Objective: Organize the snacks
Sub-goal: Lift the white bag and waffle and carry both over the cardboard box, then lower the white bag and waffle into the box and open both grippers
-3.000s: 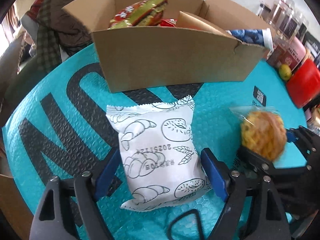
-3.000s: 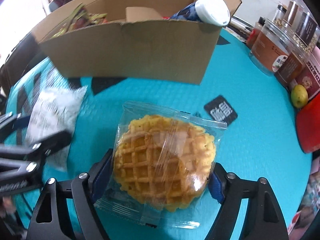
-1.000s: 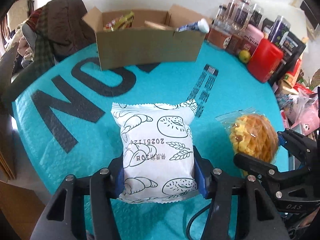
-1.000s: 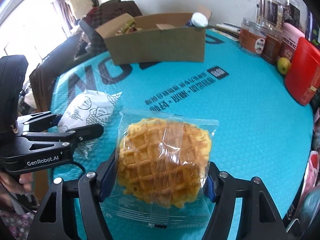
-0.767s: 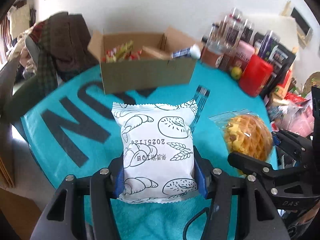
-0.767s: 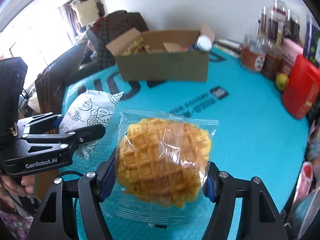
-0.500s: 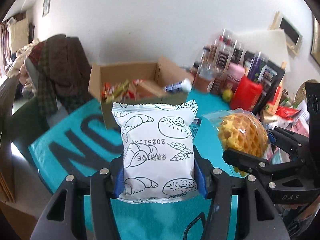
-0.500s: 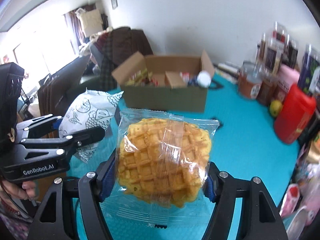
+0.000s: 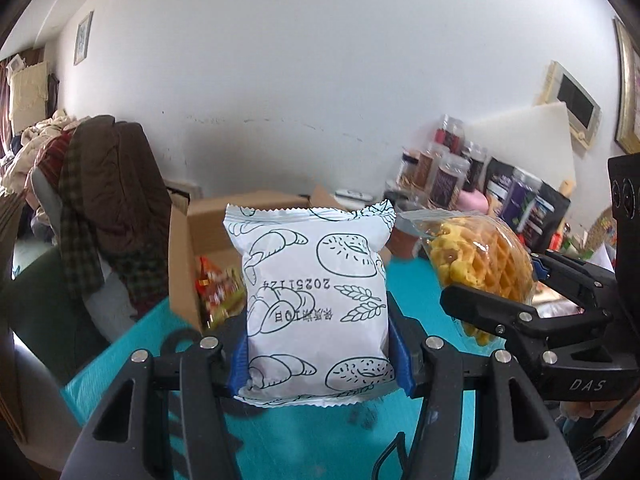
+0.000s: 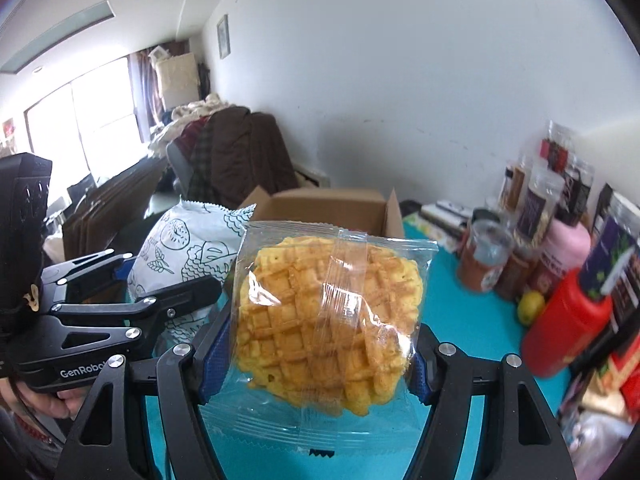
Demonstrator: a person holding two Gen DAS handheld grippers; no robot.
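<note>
My left gripper (image 9: pixel 318 354) is shut on a white bread packet (image 9: pixel 314 292) printed with pastry drawings, held upright above the teal table (image 9: pixel 280 440). To its right, my right gripper (image 10: pixel 310 364) is shut on a clear-wrapped golden waffle (image 10: pixel 328 324), also lifted off the table. In the left wrist view the waffle (image 9: pixel 484 264) and the right gripper (image 9: pixel 532 292) show at the right. The right wrist view has the bread packet (image 10: pixel 188 252) and left gripper (image 10: pixel 132 284) at its left. Behind both packets stands an open cardboard box (image 9: pixel 188 248) holding snack packs (image 9: pixel 218 288); its far flap (image 10: pixel 332 204) shows above the waffle.
Jars and bottles (image 10: pixel 532 208) line the table's right side, with a red container (image 10: pixel 568 320), a pink bottle (image 10: pixel 564 248) and a small lemon (image 10: pixel 530 306). A chair draped in dark clothes (image 9: pixel 108 208) stands left of the box. A hand (image 10: pixel 48 400) grips the left tool.
Both grippers have risen together with their packets held fast and tilted up toward level. The table has dropped low in both views and the box now sits partly hidden behind the packets.
</note>
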